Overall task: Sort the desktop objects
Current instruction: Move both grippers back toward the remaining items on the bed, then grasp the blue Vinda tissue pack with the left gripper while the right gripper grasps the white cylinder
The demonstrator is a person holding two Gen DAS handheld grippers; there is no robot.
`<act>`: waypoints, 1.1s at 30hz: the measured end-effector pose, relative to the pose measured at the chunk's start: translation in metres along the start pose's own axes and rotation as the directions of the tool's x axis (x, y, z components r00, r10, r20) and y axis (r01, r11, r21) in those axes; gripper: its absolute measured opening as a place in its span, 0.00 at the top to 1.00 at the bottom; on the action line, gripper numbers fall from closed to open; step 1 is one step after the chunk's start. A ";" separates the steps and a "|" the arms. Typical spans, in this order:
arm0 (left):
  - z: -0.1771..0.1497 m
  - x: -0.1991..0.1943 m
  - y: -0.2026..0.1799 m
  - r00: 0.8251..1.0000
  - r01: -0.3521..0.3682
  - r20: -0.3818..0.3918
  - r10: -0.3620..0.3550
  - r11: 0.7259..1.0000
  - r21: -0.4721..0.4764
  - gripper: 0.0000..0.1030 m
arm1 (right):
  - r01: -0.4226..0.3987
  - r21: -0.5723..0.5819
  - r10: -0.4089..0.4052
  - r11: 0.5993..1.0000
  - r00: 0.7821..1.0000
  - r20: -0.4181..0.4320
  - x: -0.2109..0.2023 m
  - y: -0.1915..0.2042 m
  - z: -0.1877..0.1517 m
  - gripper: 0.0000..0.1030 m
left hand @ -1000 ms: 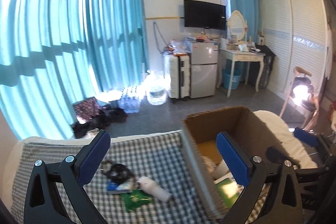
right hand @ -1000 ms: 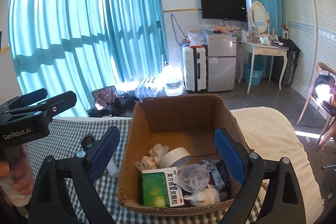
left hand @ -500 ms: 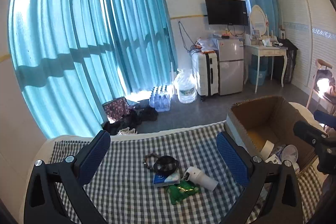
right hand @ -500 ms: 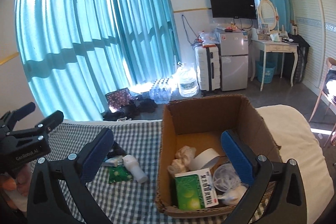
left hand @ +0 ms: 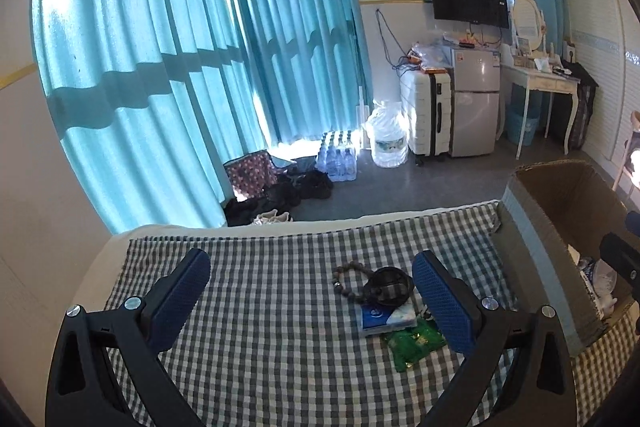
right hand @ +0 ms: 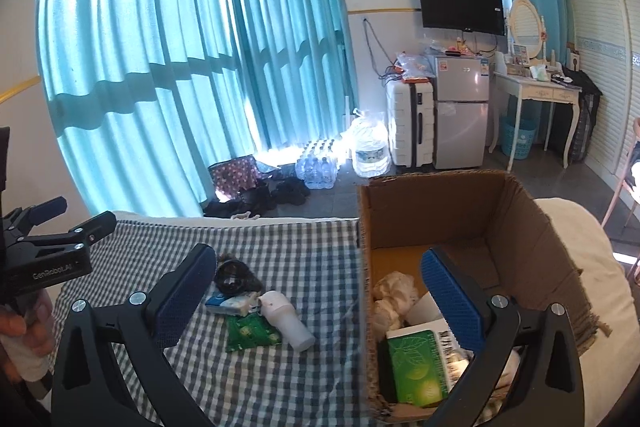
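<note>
On the checked cloth of the bed, just left of the cardboard box (right hand: 520, 211), a small cluster remains: a white bottle (right hand: 286, 319) lying on its side, a flat green packet (right hand: 250, 333), a blue-and-white tissue pack (right hand: 228, 302), a black round lid-like piece (left hand: 388, 285) and a bead bracelet (left hand: 350, 277). The bottle looks light, stiff and smooth, likely to roll, so it is best pinched across its body; the packet and tissues look soft and thin, needing an edge grip, and the bracelet is limp. Both the left claw (left hand: 310, 293) and right claw (right hand: 316, 291) stand wide apart, holding nothing.
</note>
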State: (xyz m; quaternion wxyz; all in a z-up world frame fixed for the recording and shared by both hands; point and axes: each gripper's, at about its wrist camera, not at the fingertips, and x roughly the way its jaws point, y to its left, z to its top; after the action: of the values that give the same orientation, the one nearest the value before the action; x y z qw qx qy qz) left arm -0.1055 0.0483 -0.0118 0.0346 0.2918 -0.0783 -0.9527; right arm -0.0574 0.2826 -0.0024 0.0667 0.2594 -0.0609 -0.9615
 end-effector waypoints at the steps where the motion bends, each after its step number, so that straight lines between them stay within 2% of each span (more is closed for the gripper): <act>1: -0.003 0.004 0.003 1.000 0.016 -0.015 -0.016 1.000 -0.015 0.00 | -0.002 -0.008 0.002 1.000 1.000 -0.004 0.002 0.003 -0.002 0.00; 14: -0.039 0.056 0.007 0.994 0.056 -0.091 -0.056 0.998 -0.002 0.00 | -0.019 -0.126 0.012 0.992 0.998 -0.057 0.030 0.033 -0.023 0.00; 20: -0.045 0.076 0.013 0.989 0.080 -0.120 -0.082 0.997 -0.021 0.00 | -0.023 -0.247 -0.012 0.969 0.990 -0.139 0.058 0.058 -0.046 0.00; 26: -0.055 0.096 0.014 0.984 0.093 -0.152 -0.094 0.996 -0.014 0.00 | -0.114 -0.316 0.060 0.942 0.983 -0.176 0.074 0.074 -0.068 0.00; 33: -0.068 0.117 -0.001 0.969 0.136 -0.207 -0.132 0.991 0.006 0.00 | -0.119 -0.291 0.055 0.949 0.974 -0.219 0.102 0.068 -0.078 0.00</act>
State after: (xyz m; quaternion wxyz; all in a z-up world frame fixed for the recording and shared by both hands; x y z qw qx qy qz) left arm -0.1646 0.0274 -0.1321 -0.0251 0.3938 -0.0639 -0.9166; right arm -0.0986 0.1927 -0.1085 0.1539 0.3425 0.0826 -0.9231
